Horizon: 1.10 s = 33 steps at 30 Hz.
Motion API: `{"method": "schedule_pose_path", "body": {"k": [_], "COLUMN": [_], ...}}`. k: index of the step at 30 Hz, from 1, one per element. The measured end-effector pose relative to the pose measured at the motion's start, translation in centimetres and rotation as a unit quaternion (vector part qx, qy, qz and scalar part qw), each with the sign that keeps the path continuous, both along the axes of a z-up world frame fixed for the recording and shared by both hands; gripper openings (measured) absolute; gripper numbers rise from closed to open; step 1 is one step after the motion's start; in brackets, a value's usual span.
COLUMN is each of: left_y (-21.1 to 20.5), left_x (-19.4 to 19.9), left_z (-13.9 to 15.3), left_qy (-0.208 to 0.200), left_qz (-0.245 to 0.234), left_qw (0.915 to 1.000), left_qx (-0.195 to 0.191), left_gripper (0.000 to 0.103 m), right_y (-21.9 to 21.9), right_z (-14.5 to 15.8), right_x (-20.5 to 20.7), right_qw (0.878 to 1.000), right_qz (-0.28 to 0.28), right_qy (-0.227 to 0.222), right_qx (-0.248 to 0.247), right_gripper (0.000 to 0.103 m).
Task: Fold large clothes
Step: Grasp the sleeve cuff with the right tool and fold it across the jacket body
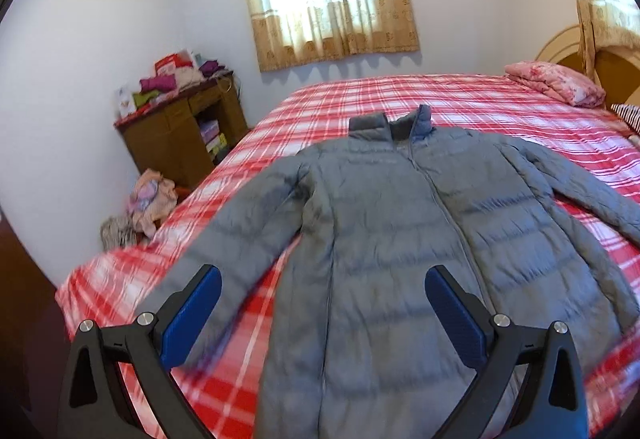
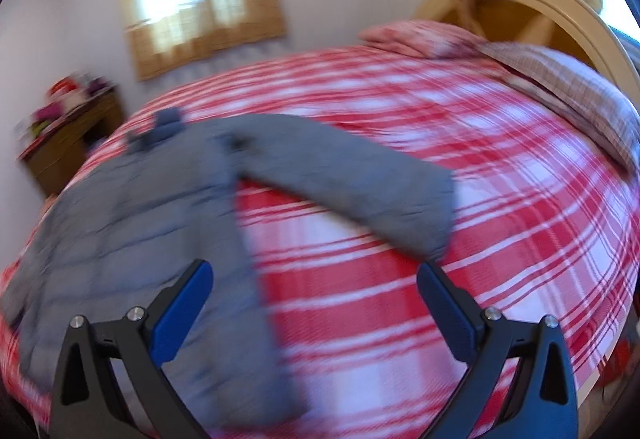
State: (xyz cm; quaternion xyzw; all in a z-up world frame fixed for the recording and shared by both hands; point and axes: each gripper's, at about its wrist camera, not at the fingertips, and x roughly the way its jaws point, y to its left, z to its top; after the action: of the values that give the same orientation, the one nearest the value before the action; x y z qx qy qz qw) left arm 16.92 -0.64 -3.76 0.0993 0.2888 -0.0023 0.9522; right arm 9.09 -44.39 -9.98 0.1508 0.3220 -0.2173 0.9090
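Note:
A grey quilted jacket (image 1: 392, 223) lies front up and zipped on the bed, collar toward the window and both sleeves spread outward. My left gripper (image 1: 323, 279) hovers open above the jacket's lower left part, with nothing between its blue pads. In the blurred right wrist view the same jacket (image 2: 132, 223) fills the left side, and its right sleeve (image 2: 352, 191) stretches out across the bedspread. My right gripper (image 2: 314, 275) is open and empty above the bedspread, between the jacket's right edge and that sleeve's cuff.
The bed wears a red and white plaid bedspread (image 1: 472, 99). A pink folded quilt (image 1: 556, 83) and a checked pillow (image 2: 568, 87) lie by the headboard. A wooden cabinet (image 1: 180, 135) piled with clothes stands left of the bed, with more clothes (image 1: 148, 199) heaped beside it.

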Motion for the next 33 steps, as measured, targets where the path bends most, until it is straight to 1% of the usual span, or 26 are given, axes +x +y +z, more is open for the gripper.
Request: {"method": "schedule_pose_path", "body": {"k": [3, 5, 7, 9, 11, 12, 13, 14, 15, 16, 17, 18, 20, 22, 24, 26, 27, 30, 33], "left_y": [-1.7, -2.8, -3.7, -4.2, -4.3, -4.3, -4.1, -3.8, -3.5, -2.9, -2.4, -1.8, -0.5, 0.8, 2.0, 2.6, 2.7, 3.0, 3.3], "left_x": [3.3, 5.2, 6.9, 8.7, 10.9, 11.9, 12.9, 14.2, 15.2, 16.4, 17.4, 18.2, 19.6, 20.7, 21.7, 22.1, 22.3, 22.5, 22.6], "left_z": [-0.8, -1.6, -2.6, -3.5, -4.8, -5.3, -5.8, -6.2, -6.5, -6.8, -7.0, -7.2, -7.2, -6.8, -6.1, -5.5, -5.3, -4.6, -4.6], "left_qy": [0.01, 0.012, 0.017, 0.022, 0.032, 0.037, 0.044, 0.048, 0.051, 0.054, 0.056, 0.057, 0.058, 0.06, 0.057, 0.053, 0.05, 0.035, 0.032], "left_qz": [-0.012, -0.017, -0.017, -0.016, -0.005, 0.0, 0.006, 0.015, 0.022, 0.032, 0.041, 0.049, 0.066, 0.077, 0.086, 0.089, 0.089, 0.093, 0.093], "left_qw": [0.9999, 0.9998, 0.9997, 0.9995, 0.9993, 0.9991, 0.9988, 0.9983, 0.998, 0.9974, 0.9968, 0.9962, 0.9951, 0.9945, 0.9944, 0.9945, 0.9947, 0.995, 0.9951], "left_qx": [0.004, 0.004, 0.007, 0.013, 0.018, 0.021, 0.023, 0.028, 0.032, 0.037, 0.041, 0.043, 0.046, 0.038, 0.023, 0.013, 0.009, 0.012, 0.008], "left_gripper": [0.102, 0.102, 0.102, 0.102, 0.102, 0.102, 0.102, 0.102, 0.102, 0.102, 0.102, 0.102, 0.102, 0.102, 0.102, 0.102, 0.102, 0.102, 0.102], "right_y": [-3.7, -6.2, -8.0, -9.3, -10.2, -10.3, -10.4, -10.5, -11.0, -11.2, -11.4, -11.5, -10.9, -10.0, -7.9, -5.5, -4.5, 0.9, 6.6], "right_z": [-0.8, -1.6, -2.6, -3.7, -4.9, -5.3, -5.4, -5.2, -4.9, -4.6, -4.1, -3.1, -0.1, 2.8, 6.0, 8.3, 8.8, 10.4, 10.0], "right_x": [1.2, 2.1, 2.9, 3.9, 4.8, 5.1, 5.4, 5.5, 5.8, 5.9, 6.0, 6.2, 7.0, 8.1, 9.9, 12.1, 13.2, 17.0, 19.8], "right_qw": [0.999, 0.997, 0.994, 0.991, 0.988, 0.988, 0.989, 0.99, 0.99, 0.99, 0.99, 0.992, 0.996, 0.998, 0.998, 0.997, 0.996, 0.991, 0.982], "right_qz": [-0.044, -0.074, -0.085, -0.088, -0.089, -0.088, -0.09, -0.085, -0.077, -0.08, -0.084, -0.085, -0.078, -0.066, -0.043, -0.016, -0.004, 0.053, 0.107], "right_qy": [0.012, 0.019, 0.025, 0.035, 0.044, 0.047, 0.05, 0.048, 0.046, 0.046, 0.045, 0.042, 0.028, 0.011, -0.006, -0.016, -0.019, -0.024, -0.023], "right_qx": [0.012, 0.032, 0.07, 0.095, 0.12, 0.122, 0.107, 0.1, 0.106, 0.107, 0.099, 0.081, 0.033, -0.003, -0.041, -0.071, -0.082, -0.122, -0.151], "right_gripper": [0.103, 0.103, 0.096, 0.092, 0.08, 0.068, 0.056, 0.046, 0.027, 0.022, 0.02, 0.018, 0.017, 0.017, 0.017, 0.017, 0.017, 0.016, 0.016]}}
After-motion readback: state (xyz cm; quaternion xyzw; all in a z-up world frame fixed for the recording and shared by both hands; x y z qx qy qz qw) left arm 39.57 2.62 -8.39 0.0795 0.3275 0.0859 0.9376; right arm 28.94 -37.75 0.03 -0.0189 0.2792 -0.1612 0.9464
